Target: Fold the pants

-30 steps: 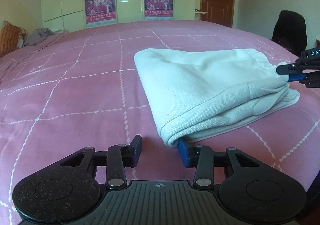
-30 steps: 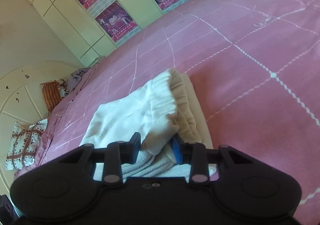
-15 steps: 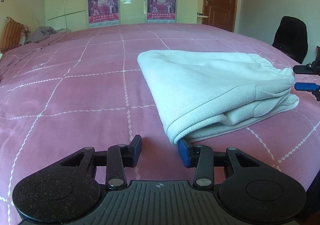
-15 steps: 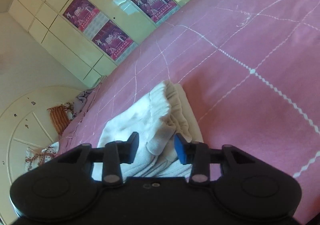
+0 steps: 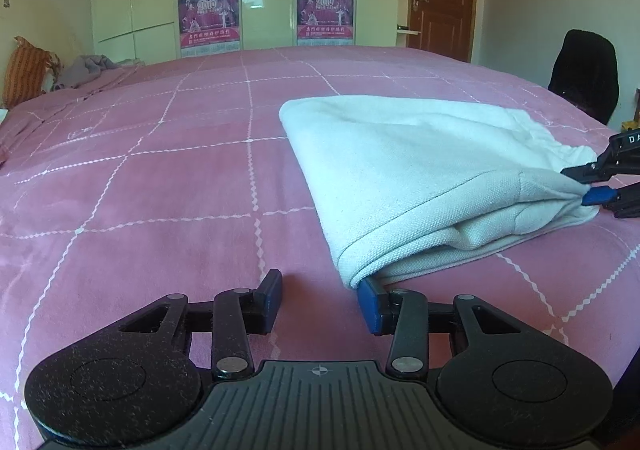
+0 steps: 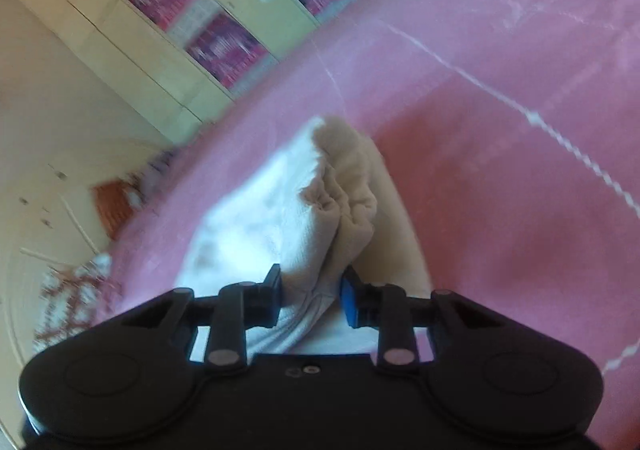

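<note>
The right gripper [image 6: 310, 300] was closing on the pants [image 5: 400, 162]; the left gripper [image 5: 320, 300] stood spread beside them, so one-sided pulling could've undone the fold.

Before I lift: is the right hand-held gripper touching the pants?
Touching. The left wrist view shows the closing right hand-held gripper with the pants corner pulled taut between its jaws.

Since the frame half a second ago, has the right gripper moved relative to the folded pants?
Yes. In the left wrist view the right gripper has come inward from the picture's right edge onto the waistband corner of the pants; its jaws are closing with the fabric between them.
</note>
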A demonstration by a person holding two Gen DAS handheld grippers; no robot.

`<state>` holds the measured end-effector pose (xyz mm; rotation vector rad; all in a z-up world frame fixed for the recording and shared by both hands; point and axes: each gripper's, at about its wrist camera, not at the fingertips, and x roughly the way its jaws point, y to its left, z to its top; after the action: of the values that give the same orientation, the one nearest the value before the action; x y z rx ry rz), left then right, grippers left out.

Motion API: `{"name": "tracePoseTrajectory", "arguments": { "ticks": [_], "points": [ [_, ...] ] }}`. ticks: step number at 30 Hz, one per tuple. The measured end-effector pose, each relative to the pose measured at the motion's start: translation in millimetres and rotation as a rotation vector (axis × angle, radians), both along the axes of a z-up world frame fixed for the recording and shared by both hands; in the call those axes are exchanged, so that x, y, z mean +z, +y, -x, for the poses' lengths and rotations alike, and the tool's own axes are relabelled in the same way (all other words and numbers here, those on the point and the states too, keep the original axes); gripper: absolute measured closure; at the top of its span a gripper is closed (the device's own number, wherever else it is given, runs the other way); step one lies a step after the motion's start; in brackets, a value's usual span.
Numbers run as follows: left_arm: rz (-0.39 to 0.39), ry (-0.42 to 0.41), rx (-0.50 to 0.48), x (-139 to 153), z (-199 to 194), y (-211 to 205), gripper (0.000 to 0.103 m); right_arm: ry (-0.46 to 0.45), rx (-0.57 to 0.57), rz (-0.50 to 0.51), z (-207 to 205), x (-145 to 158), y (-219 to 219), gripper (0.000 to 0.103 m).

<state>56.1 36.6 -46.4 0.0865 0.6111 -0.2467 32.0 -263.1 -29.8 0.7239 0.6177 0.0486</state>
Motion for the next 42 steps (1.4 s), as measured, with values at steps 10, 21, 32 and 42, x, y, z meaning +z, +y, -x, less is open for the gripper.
{"name": "tracePoseTrajectory", "arguments": {
  "ticks": [10, 21, 32, 42],
  "points": [
    [0.117, -0.082, -0.011, 53, -9, -14, 0.061, -0.189, 0.030, 0.257, 29, 54, 4, 0.072],
    [0.036, -0.009, -0.066, 48, -68, -71, 0.061, -0.107, 0.231, 0.853, -37, 42, 90, 0.081],
    [-0.062, 0.074, -0.070, 42, -101, -92, 0.055, -0.053, 0.216, 0.828, -64, 45, 83, 0.072],
    [-0.088, 0.057, -0.066, 48, -93, -93, 0.052, -0.061, 0.186, 0.829, -54, 50, 83, 0.064]
  ]
}}
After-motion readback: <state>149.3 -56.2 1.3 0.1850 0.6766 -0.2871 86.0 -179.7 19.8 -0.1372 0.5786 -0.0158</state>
